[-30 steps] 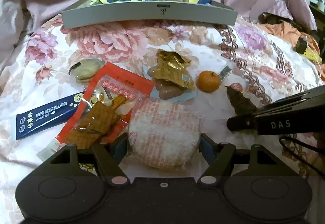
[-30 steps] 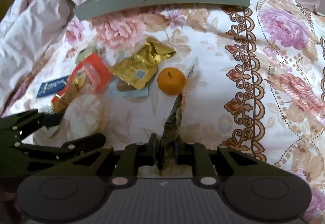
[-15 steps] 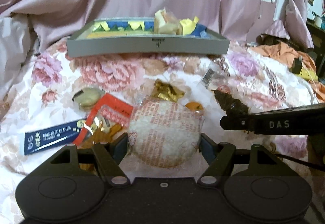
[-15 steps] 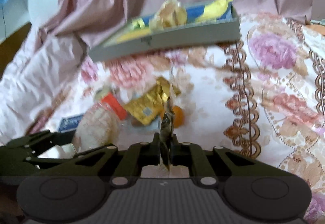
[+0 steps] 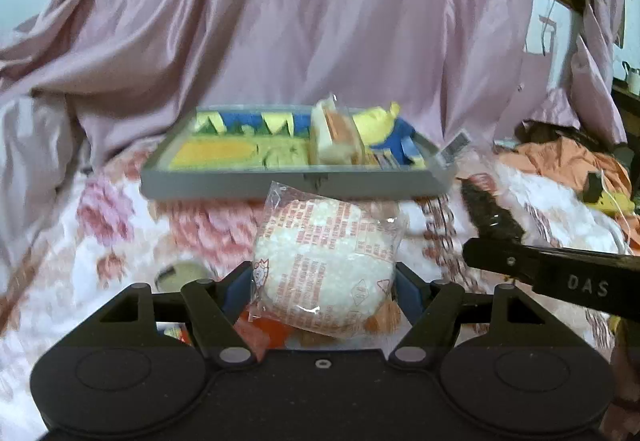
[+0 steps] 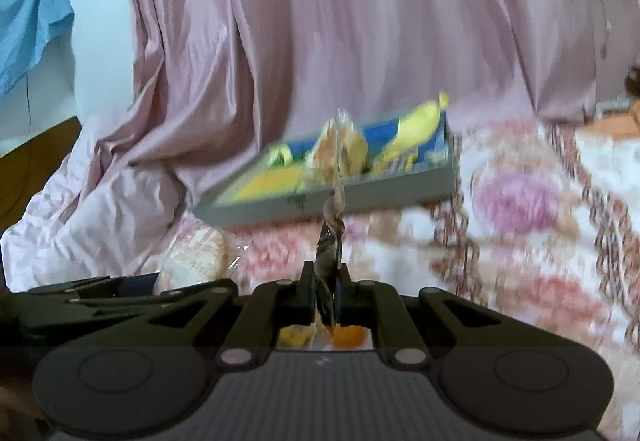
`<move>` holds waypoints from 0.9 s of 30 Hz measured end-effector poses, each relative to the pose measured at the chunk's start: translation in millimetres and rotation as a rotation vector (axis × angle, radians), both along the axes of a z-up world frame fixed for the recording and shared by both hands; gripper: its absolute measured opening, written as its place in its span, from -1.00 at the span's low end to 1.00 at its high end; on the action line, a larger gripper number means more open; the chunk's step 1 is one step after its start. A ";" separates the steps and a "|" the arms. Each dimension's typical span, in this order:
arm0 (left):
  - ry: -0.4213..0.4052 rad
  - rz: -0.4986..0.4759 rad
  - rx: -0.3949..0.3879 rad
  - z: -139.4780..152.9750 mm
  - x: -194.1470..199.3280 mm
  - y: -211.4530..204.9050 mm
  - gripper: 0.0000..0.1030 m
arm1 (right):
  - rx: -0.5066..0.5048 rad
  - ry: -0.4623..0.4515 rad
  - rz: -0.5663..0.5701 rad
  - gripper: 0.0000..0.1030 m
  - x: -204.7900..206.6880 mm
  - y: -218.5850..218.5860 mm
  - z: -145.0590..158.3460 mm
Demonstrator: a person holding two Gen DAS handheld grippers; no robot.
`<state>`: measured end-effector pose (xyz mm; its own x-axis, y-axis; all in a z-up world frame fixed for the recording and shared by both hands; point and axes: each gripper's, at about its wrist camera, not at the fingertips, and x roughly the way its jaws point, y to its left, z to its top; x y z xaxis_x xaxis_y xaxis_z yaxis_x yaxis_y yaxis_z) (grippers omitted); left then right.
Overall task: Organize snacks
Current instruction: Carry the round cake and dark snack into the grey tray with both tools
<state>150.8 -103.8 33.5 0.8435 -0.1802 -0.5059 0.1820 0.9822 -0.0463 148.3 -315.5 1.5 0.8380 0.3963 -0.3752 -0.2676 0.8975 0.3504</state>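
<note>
Both snacks are now rising off the bed toward the tray (image 5: 240,187) at twelve o'clock — the left hand-held gripper (image 5: 322,283) is clamping the round rice cake (image 5: 326,269) between its fingers, the right hand-held gripper (image 6: 324,289) is pinching the thin dark packet (image 6: 329,253) — so delivery is beginning.

the tray (image 5: 240,185) sits on the bedspread (image 5: 112,241) with a curtain (image 5: 320,21) behind it. a wrapped bun (image 5: 334,139) lies inside the tray (toward its right half). the rice cake (image 5: 324,273) is held before the tray, and the thin packet (image 5: 490,215) is to its right.
</note>
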 end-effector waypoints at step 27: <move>-0.011 0.188 0.012 40.7 173.6 -8.0 0.44 | 0.040 -0.197 -0.097 -0.80 161.1 8.4 6.5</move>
